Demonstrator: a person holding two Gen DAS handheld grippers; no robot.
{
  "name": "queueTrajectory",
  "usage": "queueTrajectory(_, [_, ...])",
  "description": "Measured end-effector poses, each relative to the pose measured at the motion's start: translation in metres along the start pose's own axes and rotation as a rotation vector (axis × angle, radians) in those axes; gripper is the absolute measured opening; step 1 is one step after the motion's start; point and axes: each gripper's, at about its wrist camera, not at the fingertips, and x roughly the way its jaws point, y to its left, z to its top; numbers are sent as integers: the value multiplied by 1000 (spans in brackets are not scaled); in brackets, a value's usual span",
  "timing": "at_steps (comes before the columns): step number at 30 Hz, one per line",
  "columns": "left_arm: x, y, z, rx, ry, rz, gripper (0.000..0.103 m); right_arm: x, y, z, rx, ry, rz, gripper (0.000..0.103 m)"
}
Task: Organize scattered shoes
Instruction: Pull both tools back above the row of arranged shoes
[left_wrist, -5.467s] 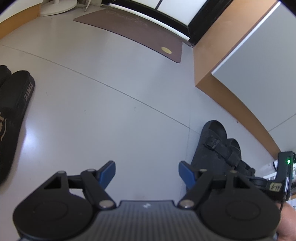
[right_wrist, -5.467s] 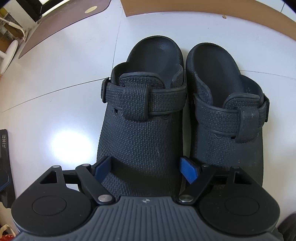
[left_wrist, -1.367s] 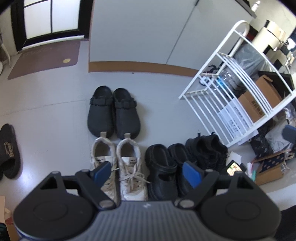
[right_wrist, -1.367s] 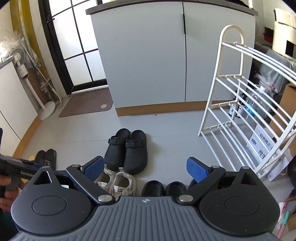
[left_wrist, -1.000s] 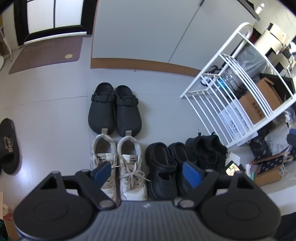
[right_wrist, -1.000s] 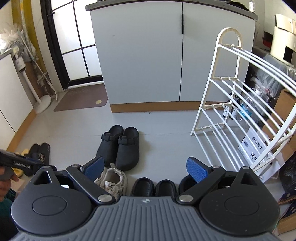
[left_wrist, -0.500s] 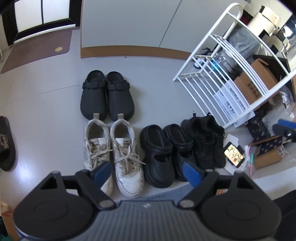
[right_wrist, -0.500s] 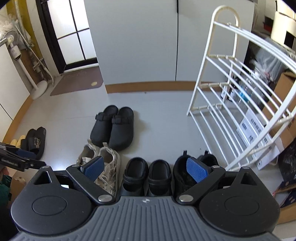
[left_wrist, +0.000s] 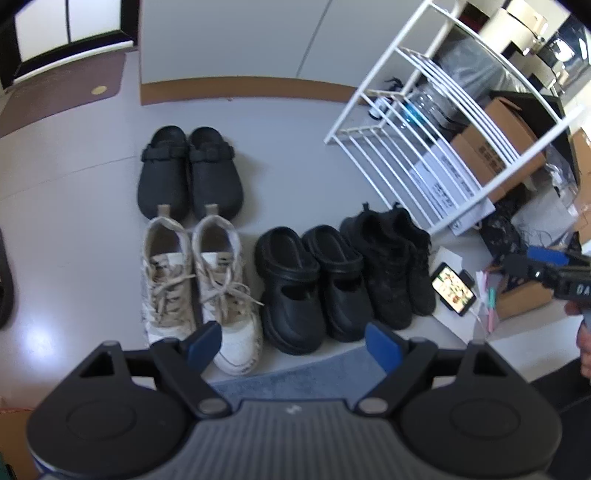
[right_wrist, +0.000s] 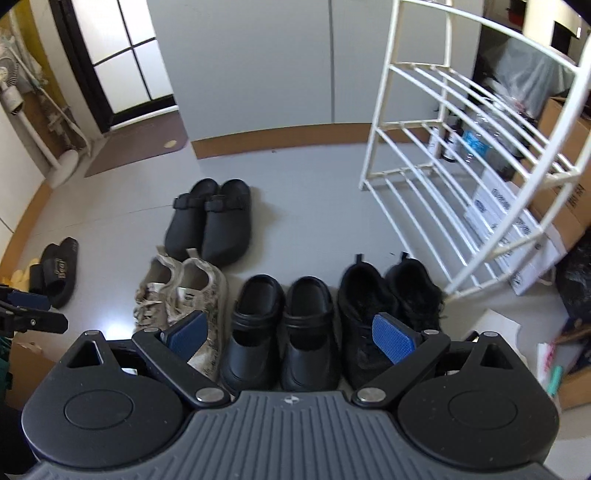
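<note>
Four pairs stand side by side on the grey floor. Black buckle clogs (left_wrist: 190, 171) (right_wrist: 210, 221) sit furthest back. In front of them are white lace-up sneakers (left_wrist: 195, 277) (right_wrist: 181, 291), then black chunky clogs (left_wrist: 310, 280) (right_wrist: 280, 325) and black sneakers (left_wrist: 391, 258) (right_wrist: 388, 302) to the right. A black slide sandal pair (right_wrist: 59, 266) lies apart at far left. My left gripper (left_wrist: 291, 343) hangs open and empty above the front row. My right gripper (right_wrist: 291, 334) is open and empty too, over the chunky clogs.
A white wire shoe rack (left_wrist: 436, 122) (right_wrist: 465, 166) stands at right with cardboard boxes (left_wrist: 495, 147) behind it. A phone (left_wrist: 453, 290) lies on paper beside the black sneakers. A blue mat (left_wrist: 295, 376) lies under me, a brown doormat (right_wrist: 136, 151) by the door.
Both grippers have sunk toward the rows of shoes and tipped down, so the front row now fills more of each view. Both stay open and empty.
</note>
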Motion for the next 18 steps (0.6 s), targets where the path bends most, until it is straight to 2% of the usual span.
queueTrajectory(4, [2,-1,-6,9,0,25,87,-19,-10,5,16,-2,-23,99])
queueTrajectory(9, [-2,4,-9,-12,-8,15,88,-32,-10,13,1,0,-28,99])
queueTrajectory(18, [-3,8,-14,-30,-8,29,89,8,2,12,0,17,36,99])
